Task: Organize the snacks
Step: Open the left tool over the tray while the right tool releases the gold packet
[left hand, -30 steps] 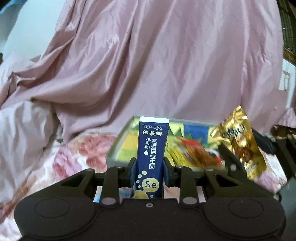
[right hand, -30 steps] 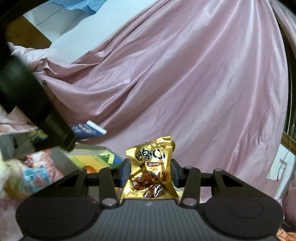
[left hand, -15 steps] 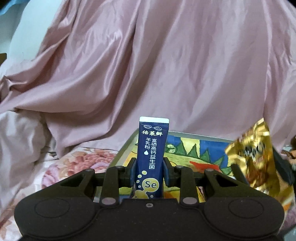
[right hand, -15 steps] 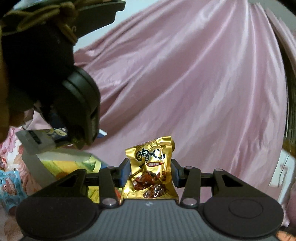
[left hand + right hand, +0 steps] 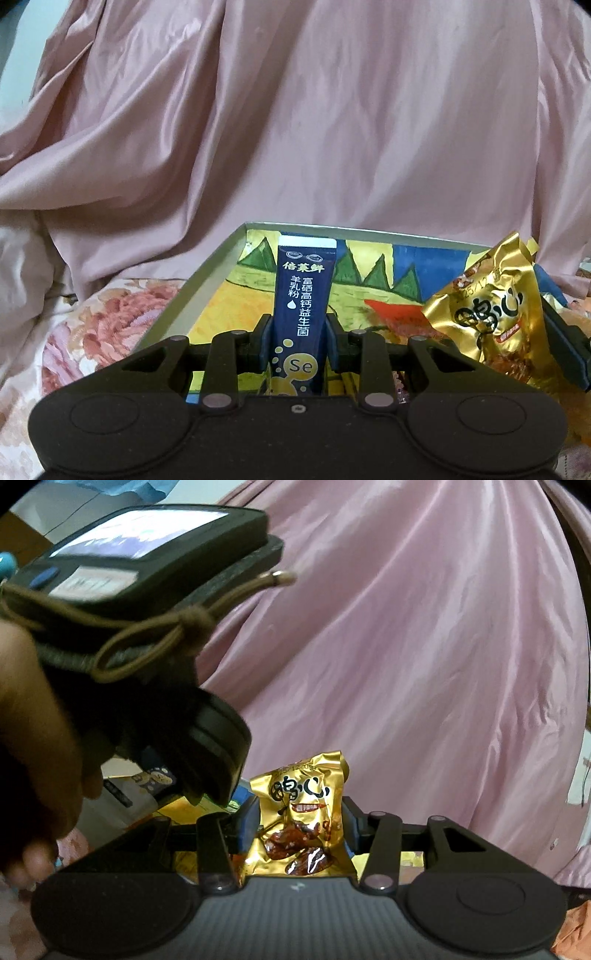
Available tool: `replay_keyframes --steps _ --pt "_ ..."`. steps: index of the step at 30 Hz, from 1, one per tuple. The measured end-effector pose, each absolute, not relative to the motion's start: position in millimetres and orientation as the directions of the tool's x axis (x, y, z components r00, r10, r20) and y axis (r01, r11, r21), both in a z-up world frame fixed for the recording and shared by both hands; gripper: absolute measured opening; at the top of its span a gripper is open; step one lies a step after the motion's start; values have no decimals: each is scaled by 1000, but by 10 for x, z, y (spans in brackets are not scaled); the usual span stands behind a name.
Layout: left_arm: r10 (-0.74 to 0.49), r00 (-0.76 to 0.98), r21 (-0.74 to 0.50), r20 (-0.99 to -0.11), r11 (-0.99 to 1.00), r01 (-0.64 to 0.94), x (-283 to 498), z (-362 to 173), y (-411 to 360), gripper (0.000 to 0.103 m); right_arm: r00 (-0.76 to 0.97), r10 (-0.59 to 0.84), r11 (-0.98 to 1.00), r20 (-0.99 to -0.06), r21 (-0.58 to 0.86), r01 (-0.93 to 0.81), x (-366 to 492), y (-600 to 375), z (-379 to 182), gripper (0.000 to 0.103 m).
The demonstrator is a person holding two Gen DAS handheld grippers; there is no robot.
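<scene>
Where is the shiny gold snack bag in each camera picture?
Left wrist view: the gold snack bag is at the right edge, over the painted tray.
Right wrist view: the bag is low in the middle, pinched by the right gripper.
Shared landmark: the pink draped cloth behind it.

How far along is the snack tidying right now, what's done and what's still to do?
Nothing visibly sits in the painted tray yet, though its near part is hidden. In hand: the left gripper clamps a dark blue stick sachet, and the right gripper clamps a gold snack packet, both over or near the tray. Left: release both.
</scene>
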State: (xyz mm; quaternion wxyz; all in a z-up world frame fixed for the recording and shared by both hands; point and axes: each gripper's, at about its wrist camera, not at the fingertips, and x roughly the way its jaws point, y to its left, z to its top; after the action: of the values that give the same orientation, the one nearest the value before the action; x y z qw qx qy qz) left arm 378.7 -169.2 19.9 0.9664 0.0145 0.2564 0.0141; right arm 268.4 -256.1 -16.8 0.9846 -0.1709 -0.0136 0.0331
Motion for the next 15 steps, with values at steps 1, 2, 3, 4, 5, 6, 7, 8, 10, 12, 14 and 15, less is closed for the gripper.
replay_keyframes --steps 1,2,3,4,5,6,7,8,10,12,14,15 --pt "35 867 32 -496 999 -22 3787 192 -1688 32 997 70 941 11 -331 -62 2688 -2568 -166 51" --pt "36 866 29 -499 999 -25 3788 185 -1684 32 998 68 942 8 -329 -62 2700 -2578 -155 51" --pt "37 865 26 -501 999 -28 3788 179 -1675 32 998 66 943 4 -327 -61 2706 -2582 -143 51" --pt "39 863 24 -504 999 -30 3793 174 -1671 32 998 66 944 2 -325 -62 2709 -2587 -131 51" --pt "40 861 23 -507 999 -32 3796 168 -1671 32 998 66 945 2 -322 -62 2718 -2593 -114 51" --pt "39 857 21 -515 999 -33 3805 162 -1669 33 998 67 946 2 -319 -63 2695 -2614 -111 52" --pt "37 853 17 -520 999 -33 3812 163 -1664 33 998 67 946 0 -318 -64 2699 -2612 -102 52" --pt "34 850 8 -526 999 -35 3817 164 -1657 34 998 67 946 -3 -319 -65 2711 -2597 -87 53" --pt "34 845 -9 -533 999 -46 3828 175 -1637 39 997 70 945 -8 -319 -69 2692 -2626 -53 58" --pt "38 844 -24 -536 998 -60 3821 190 -1610 50 997 73 946 -9 -316 -72 2748 -2646 -18 65" --pt "48 853 -29 -520 997 -74 3791 216 -1587 57 998 61 946 -3 -319 -59 2743 -2649 -7 66" --pt "59 858 -24 -511 996 -83 3778 232 -1582 65 999 53 946 -2 -319 -51 2763 -2647 -7 69"
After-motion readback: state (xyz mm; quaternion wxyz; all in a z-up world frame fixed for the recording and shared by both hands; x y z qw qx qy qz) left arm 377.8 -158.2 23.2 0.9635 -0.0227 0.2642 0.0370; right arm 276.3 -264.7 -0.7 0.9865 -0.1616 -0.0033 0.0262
